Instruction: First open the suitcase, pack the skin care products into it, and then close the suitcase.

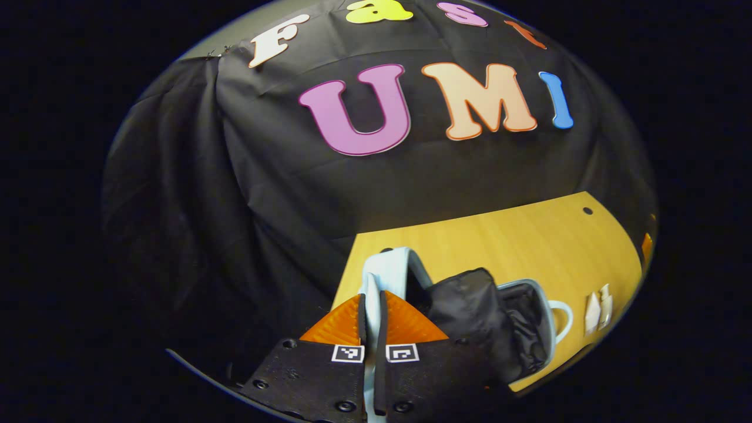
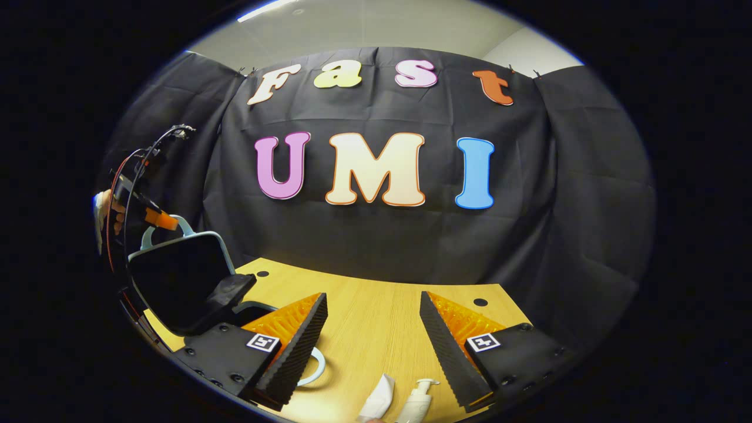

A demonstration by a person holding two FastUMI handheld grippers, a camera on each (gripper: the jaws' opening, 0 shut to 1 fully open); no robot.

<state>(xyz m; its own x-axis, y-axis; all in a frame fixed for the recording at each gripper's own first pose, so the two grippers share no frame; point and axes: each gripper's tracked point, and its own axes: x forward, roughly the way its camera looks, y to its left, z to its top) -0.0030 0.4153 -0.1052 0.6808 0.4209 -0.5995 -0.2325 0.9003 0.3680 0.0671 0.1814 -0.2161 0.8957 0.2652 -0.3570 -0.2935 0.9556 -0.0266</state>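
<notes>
Left gripper (image 1: 370, 314) sits nearest the lens in the left gripper view, its fingers clenched on the pale blue rim of the suitcase lid (image 1: 382, 273), holding it raised. Suitcase (image 2: 176, 282) stands open at the table's left end in the right gripper view, dark lining showing. Right gripper (image 2: 373, 335) hovers with fingers spread wide and empty above a white tube (image 2: 377, 399) and a white pump bottle (image 2: 418, 399), both lying on the table just below it. Risk, as judged: the rim grip is narrow, so the lid could slip and drop shut; the pump bottle may roll if pinched off-centre. Wooden table (image 2: 376, 305) is yellow-toned, with small dark holes; black cloth (image 2: 587, 205) walls the booth under a pale ceiling.
</notes>
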